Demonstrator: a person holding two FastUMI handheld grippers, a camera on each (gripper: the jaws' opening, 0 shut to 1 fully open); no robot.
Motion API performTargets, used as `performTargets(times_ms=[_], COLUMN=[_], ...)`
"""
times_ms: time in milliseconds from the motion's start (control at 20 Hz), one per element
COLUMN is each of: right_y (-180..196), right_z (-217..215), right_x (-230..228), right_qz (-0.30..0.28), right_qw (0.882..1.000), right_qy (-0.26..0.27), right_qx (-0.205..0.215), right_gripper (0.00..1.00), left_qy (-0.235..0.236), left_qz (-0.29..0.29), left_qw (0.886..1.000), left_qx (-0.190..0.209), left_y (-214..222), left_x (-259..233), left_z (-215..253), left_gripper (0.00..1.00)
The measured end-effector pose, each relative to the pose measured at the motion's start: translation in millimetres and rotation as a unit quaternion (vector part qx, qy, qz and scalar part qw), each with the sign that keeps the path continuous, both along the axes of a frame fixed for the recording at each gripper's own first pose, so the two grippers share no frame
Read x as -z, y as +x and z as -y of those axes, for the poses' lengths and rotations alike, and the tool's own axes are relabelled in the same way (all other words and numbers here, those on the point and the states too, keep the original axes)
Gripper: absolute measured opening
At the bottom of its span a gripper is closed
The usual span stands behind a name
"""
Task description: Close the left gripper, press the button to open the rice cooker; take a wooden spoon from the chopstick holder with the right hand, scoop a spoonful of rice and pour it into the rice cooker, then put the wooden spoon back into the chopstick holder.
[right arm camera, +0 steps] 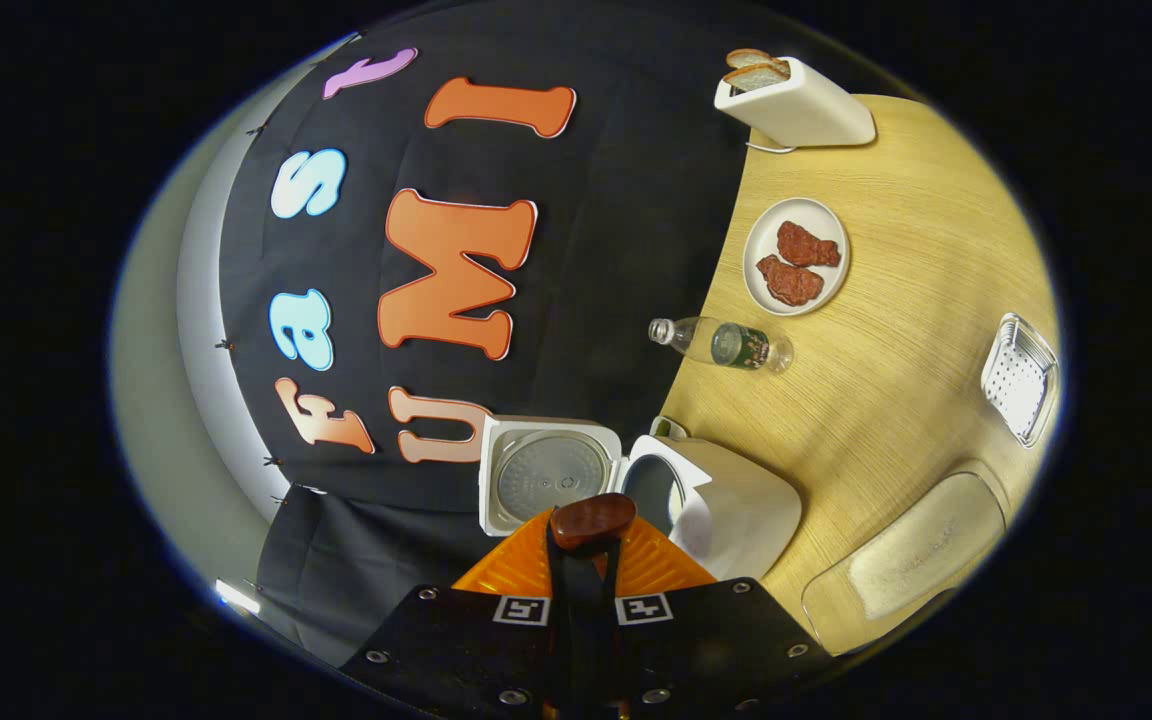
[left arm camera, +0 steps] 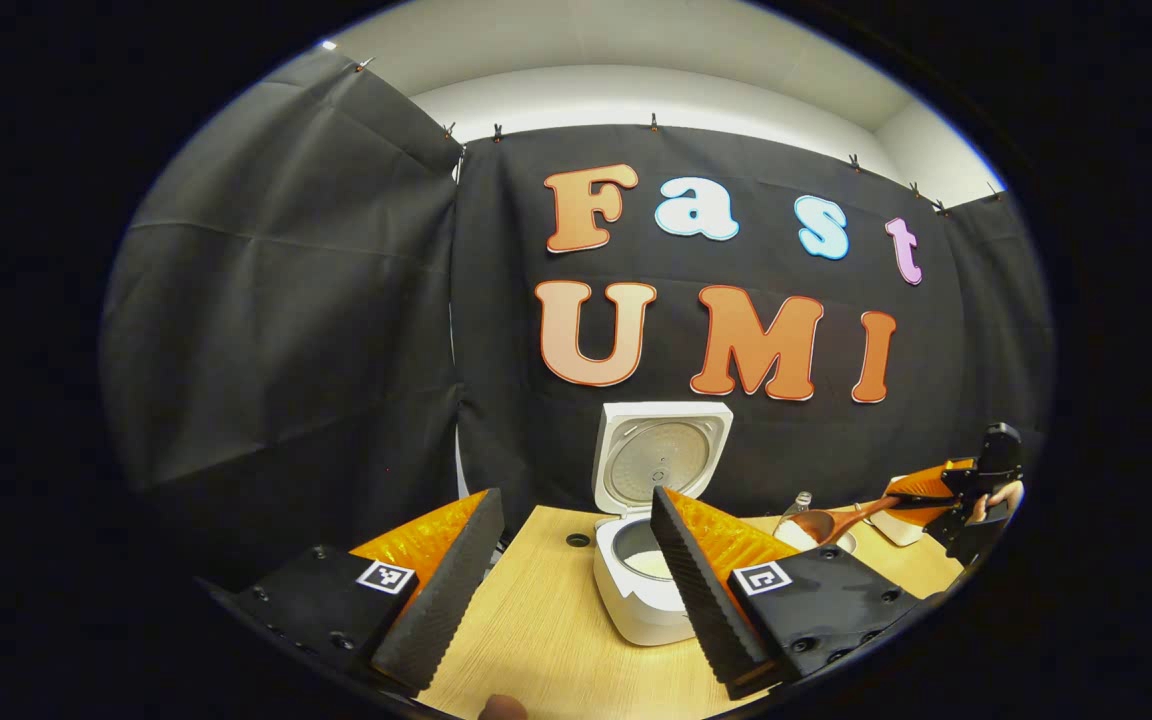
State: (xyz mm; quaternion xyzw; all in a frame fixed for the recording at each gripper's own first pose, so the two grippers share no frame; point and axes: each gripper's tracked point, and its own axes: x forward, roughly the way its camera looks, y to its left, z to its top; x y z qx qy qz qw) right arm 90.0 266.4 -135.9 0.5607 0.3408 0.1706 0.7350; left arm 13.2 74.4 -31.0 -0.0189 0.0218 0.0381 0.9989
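The pale wood-grain tabletop (right arm camera: 896,400) carries everything, and the biggest thing on it is the white, square-bodied rice cooker (right arm camera: 736,510), its lid (right arm camera: 548,474) swung fully up so the grey inner plate faces outward. In the left gripper view the cooker (left arm camera: 636,600) sits just ahead, and a layer of pale rice is visible in its pot. Farther along the tabletop, well apart from the cooker, stand a white toaster (right arm camera: 796,105) with bread slices, a round white plate (right arm camera: 796,258) with two reddish-brown pieces of food, a clear plastic bottle (right arm camera: 726,343) lying on its side, a small perforated metal tray (right arm camera: 1021,378) and a translucent oblong tray (right arm camera: 911,555).

The right gripper (right arm camera: 584,545) has its jaws drawn together on the handle of the brown wooden spoon (right arm camera: 591,520), whose bowl sticks out forward along the fingers. The view is rolled hard over, which suggests the spoon is tipped for pouring. The spoon's long axis points straight at the cooker's open mouth, with the bowl just before the pot rim. From the left gripper view the spoon (left arm camera: 841,520) lies roughly level, bowl toward the cooker, held by the right gripper (left arm camera: 966,490).

The left gripper (left arm camera: 576,575) hovers with its jaws wide apart, holding nothing.

The chopstick holder cannot be made out.
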Motion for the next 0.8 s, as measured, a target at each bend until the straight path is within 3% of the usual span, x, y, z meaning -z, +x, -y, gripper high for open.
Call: performTargets(times_ms=[400,800], right_y=[67,91], right_z=[-60,-97], right_x=[-5,-15], right_qz=[0.052,0.128], right_qw=[0.997,0.984], right_qy=[-0.057,-0.126], right_qx=[0.009,-0.003], right_gripper=[0.10,0.10], left_qy=[-0.004,0.002], left_qz=[-0.005,-0.005], left_qw=[1.000,1.000], left_qx=[0.001,0.005], left_y=[11,20], left_x=[3,2], left_z=[-13,-20], left_gripper=[1.00,1.00])
